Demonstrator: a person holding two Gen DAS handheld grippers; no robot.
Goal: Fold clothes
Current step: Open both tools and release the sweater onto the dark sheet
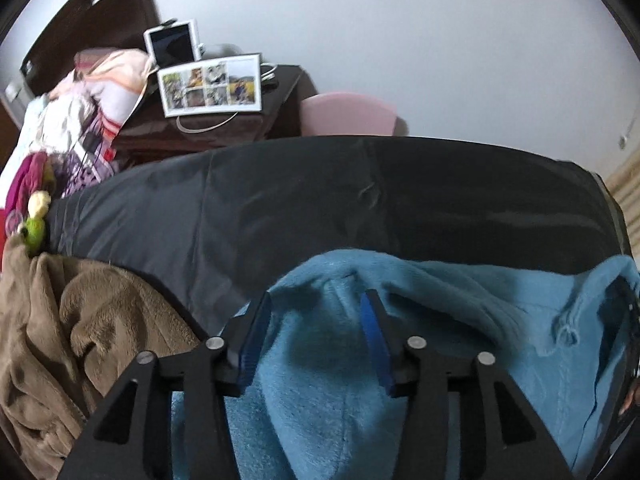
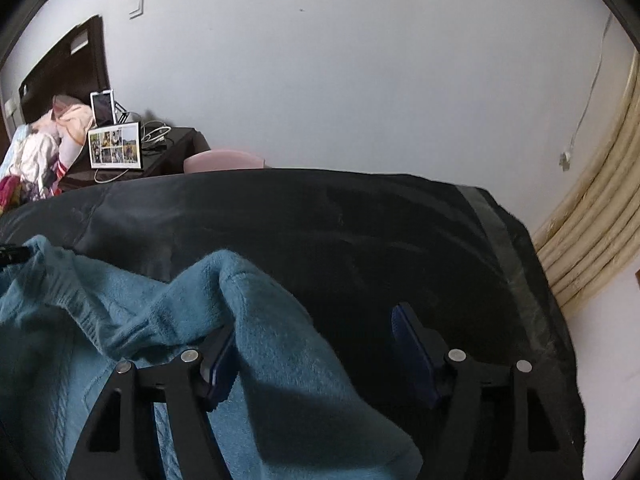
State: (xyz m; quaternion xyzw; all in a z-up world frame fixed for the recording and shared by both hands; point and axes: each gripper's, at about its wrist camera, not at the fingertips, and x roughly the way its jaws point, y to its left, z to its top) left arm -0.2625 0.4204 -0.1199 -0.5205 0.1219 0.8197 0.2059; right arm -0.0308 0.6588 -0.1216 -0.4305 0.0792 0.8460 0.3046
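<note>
Both grippers, left (image 1: 316, 300) and right (image 2: 316, 322), hover low, fingers wide, over a blue sweater (image 1: 328, 380) rumpled on the dark bed (image 1: 360, 200); white wall (image 2: 360, 80) behind.

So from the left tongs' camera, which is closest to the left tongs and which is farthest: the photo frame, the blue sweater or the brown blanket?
1. Blue sweater: right between the open left tongs.
2. Brown blanket: bunched just to the left.
3. Photo frame: far back on the left, on the dark stand by the wall.
</note>
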